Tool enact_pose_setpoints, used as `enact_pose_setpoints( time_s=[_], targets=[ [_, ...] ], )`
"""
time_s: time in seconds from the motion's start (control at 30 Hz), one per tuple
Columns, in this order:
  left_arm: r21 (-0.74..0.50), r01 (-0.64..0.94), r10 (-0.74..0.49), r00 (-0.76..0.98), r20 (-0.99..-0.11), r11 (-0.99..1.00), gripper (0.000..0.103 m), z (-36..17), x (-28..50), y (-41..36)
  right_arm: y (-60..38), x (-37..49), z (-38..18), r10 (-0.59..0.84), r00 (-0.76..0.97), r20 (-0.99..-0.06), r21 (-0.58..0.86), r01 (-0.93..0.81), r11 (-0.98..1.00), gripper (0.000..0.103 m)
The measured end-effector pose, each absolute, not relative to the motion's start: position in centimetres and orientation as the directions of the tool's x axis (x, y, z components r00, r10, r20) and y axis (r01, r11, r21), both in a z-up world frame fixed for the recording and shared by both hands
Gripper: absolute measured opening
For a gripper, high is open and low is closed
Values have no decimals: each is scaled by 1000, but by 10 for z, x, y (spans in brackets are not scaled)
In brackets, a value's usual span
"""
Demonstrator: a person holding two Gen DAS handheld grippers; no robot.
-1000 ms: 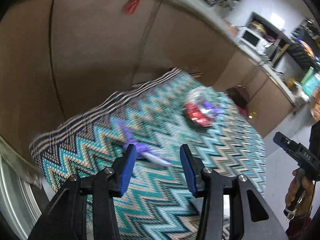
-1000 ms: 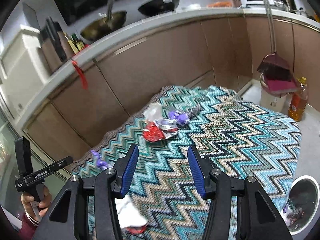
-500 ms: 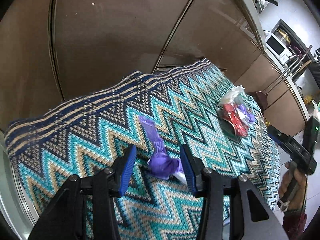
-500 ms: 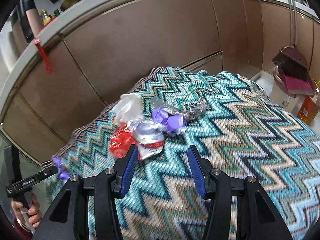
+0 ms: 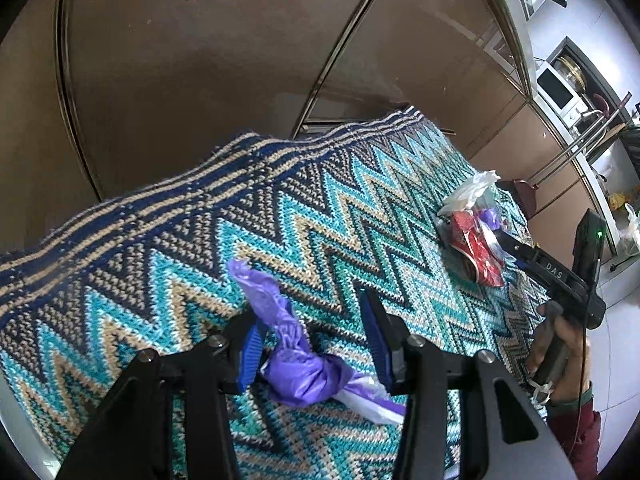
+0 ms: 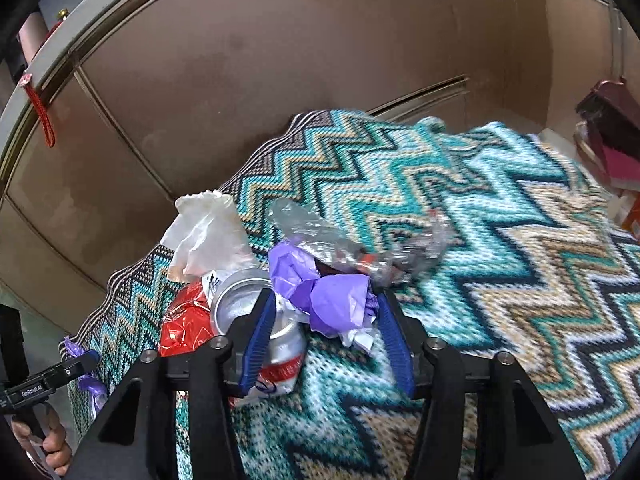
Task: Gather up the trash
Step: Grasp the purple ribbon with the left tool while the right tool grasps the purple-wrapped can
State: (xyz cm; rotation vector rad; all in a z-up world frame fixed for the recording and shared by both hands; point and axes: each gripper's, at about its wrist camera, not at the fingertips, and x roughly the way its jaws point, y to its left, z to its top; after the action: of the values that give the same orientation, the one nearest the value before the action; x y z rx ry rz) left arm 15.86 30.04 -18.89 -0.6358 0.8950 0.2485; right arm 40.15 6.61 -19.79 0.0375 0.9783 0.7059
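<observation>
A: Our left gripper [image 5: 312, 336] stands wide around the purple wrapper [image 5: 296, 364] on the zigzag rug [image 5: 360, 216].

B: Our right gripper [image 6: 326, 336], also wide, straddles a purple wad [image 6: 332, 300]; the crushed can [image 6: 256, 320] at nine o'clock may be pinched too.

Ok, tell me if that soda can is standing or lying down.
Lying down: the can rests on its side on the rug, its end facing the camera.
</observation>
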Motion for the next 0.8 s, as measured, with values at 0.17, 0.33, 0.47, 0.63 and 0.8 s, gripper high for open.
enact_pose_setpoints(
  time_s=[0.17,0.33,0.47,0.63,0.8],
  targets=[
    [-409,-461,-51,613,-789,788,42,-193,163,299,79,394,-199,603,317,-732,334,-604,723,43],
    [-412,-466,-47,615,-787,783,23,-194,163,301,86,376,-201,638,251,-728,345,-670,657,39],
    [-419,-465,-52,618,-784,780,11,-195,165,304,93,358,-202,668,188,-720,369,-712,598,38],
    [-408,-464,-31,630,-776,786,8,-190,162,305,103,330,-202,685,137,-715,374,-753,541,38],
    [-409,-468,-5,653,-757,783,7,-178,154,311,91,319,-193,688,174,-705,371,-736,566,38]
  ],
)
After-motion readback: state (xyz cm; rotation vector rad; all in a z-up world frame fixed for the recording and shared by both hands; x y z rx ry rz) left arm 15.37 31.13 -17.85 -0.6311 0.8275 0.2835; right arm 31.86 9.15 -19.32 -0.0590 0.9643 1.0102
